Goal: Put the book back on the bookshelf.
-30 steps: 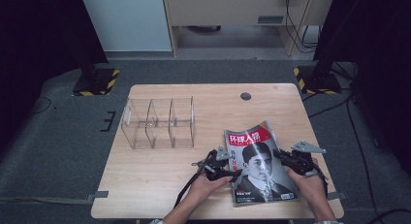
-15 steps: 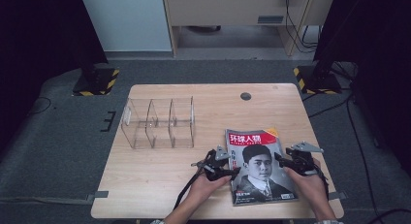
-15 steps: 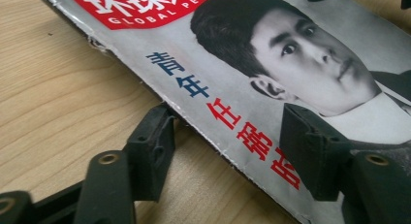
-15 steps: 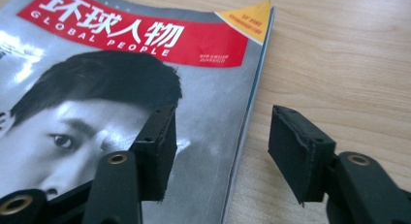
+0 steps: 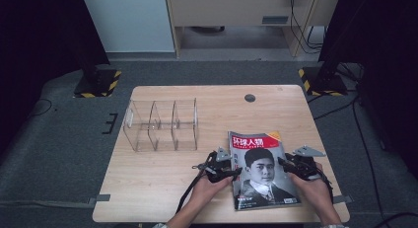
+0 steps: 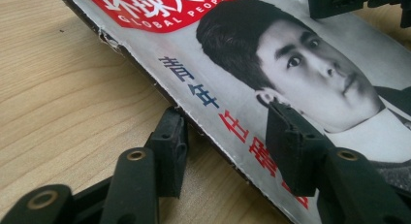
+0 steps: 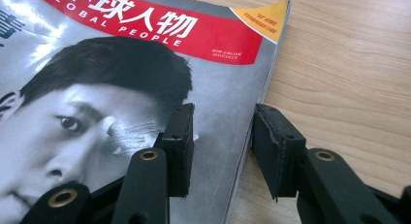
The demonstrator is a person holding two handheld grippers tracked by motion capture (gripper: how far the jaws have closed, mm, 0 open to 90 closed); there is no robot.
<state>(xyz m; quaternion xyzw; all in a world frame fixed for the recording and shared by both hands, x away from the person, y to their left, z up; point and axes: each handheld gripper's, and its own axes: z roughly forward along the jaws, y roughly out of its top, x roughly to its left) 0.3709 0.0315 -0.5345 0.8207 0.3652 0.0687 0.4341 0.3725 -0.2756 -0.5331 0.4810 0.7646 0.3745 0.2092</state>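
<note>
A magazine (image 5: 261, 169) with a red title band and a black-and-white portrait lies flat on the wooden table (image 5: 157, 188), near the front right. My left gripper (image 5: 234, 171) sits at its left spine edge. In the left gripper view the magazine (image 6: 291, 54) has one jaw of my left gripper (image 6: 225, 122) on the wood beside the spine and the other over the cover. My right gripper (image 5: 286, 164) is at the right edge; its view shows my right gripper (image 7: 223, 120) straddling the page edge of the magazine (image 7: 121, 64). Both pairs of jaws have just been closing, with the magazine's edge between them and a gap still showing.
A clear acrylic organizer (image 5: 160, 124) with several compartments stands on the left half of the table. A round cable hole (image 5: 250, 97) is near the back edge. The other gripper's black jaws (image 6: 349, 1) show across the magazine. Dark floor surrounds the table.
The magazine, tilted a second ago, has turned to lie squarer with the table's edges. Both grippers stay at its two sides, shifting slightly with it.
</note>
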